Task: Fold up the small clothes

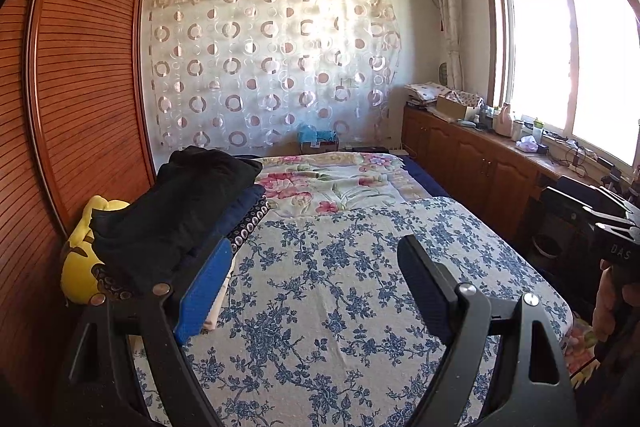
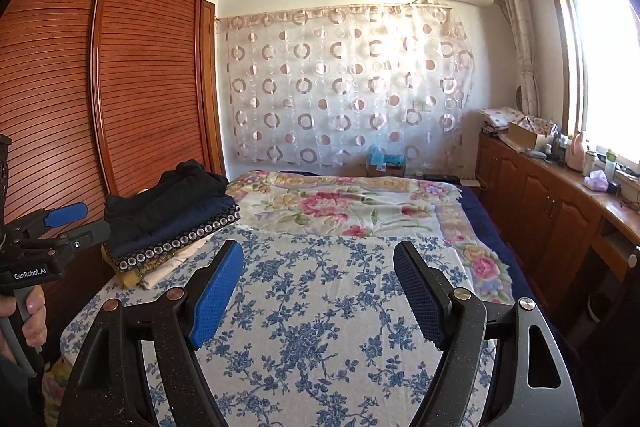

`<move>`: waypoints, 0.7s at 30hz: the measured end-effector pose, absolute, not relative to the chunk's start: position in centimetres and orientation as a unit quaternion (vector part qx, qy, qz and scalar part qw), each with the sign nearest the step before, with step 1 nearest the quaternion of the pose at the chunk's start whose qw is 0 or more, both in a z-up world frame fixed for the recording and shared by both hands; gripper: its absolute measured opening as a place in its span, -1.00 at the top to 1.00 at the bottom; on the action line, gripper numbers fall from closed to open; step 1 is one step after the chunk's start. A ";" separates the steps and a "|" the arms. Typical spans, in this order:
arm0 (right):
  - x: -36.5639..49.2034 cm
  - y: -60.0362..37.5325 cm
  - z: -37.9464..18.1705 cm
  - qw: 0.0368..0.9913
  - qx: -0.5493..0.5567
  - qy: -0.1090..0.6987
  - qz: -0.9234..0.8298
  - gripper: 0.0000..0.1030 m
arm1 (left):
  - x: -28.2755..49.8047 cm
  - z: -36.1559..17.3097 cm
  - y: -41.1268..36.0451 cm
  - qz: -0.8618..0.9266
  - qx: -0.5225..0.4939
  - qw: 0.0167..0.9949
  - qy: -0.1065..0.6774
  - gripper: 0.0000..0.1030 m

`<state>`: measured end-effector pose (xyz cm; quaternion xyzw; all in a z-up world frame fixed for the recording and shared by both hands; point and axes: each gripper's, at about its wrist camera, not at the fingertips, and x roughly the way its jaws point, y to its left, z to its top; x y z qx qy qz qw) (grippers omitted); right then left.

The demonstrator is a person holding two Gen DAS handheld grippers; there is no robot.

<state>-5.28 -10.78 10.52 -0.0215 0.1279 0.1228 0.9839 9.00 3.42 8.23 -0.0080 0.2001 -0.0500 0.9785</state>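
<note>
Bedroom, blue-floral bedspread (image 2: 320, 327), folded clothes stack (image 2: 172, 219), louvred wardrobe (image 2: 140, 67), window (image 1: 568, 59)

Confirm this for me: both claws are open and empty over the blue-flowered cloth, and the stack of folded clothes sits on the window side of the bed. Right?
Not quite. The stack of folded clothes sits on the wardrobe side of the bed, opposite the window; the right wrist view shows it. The rest holds: the left claw and right claw are open and empty over the blue-flowered cloth.
</note>
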 end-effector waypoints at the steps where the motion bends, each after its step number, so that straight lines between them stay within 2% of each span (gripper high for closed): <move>1: -5.0 -11.1 10.3 0.984 -0.021 0.128 0.121 -0.54 | 9.0 8.2 3.4 -0.050 -0.008 0.978 0.200 -0.65; 21: -4.6 -12.2 9.8 0.984 -0.015 0.129 0.120 -0.54 | 8.8 9.0 2.7 -0.053 -0.013 0.981 0.189 -0.65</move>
